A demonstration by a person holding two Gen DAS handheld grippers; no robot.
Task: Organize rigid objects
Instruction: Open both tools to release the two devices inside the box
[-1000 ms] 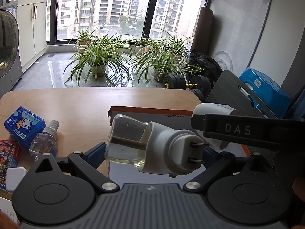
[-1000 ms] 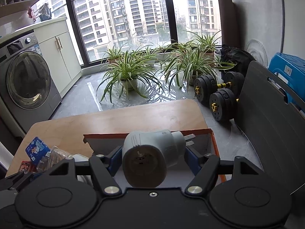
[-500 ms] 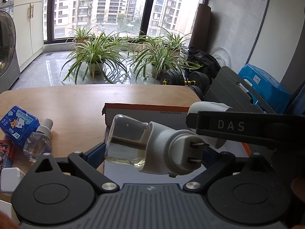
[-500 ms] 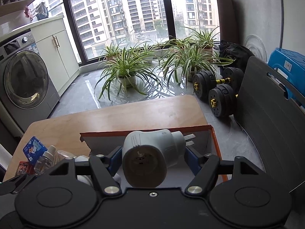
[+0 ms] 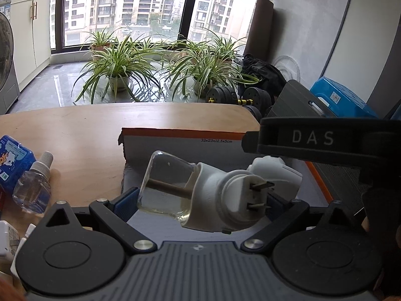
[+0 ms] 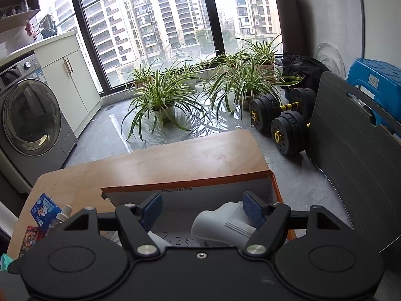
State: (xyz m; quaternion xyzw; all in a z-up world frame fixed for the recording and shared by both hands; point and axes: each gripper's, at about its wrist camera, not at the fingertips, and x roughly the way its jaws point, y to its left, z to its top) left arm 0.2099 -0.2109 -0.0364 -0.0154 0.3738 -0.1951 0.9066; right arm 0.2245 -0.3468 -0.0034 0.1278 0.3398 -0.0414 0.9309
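Note:
My left gripper [image 5: 200,200] is shut on a white plug-in repellent heater with a clear bottle [image 5: 200,195], held over the orange-edged white box [image 5: 180,135]. My right gripper [image 6: 201,207] is open above the same box [image 6: 190,183]. A white plug-in heater [image 6: 225,225] lies in the box below the right fingers; it also shows in the left wrist view [image 5: 275,173]. The right gripper's body [image 5: 325,140] crosses the left wrist view above the box.
On the wooden table [image 5: 87,130] left of the box lie a blue packet [image 5: 12,163], a small clear refill bottle [image 5: 35,183] and a white item [image 5: 7,238]. A grey board [image 6: 351,150], dumbbells [image 6: 283,120] and plants [image 6: 160,95] stand beyond the table.
My right gripper has opened and let go of the white heater, which now lies in the box. My left gripper has drifted a little closer over the box, still holding its heater.

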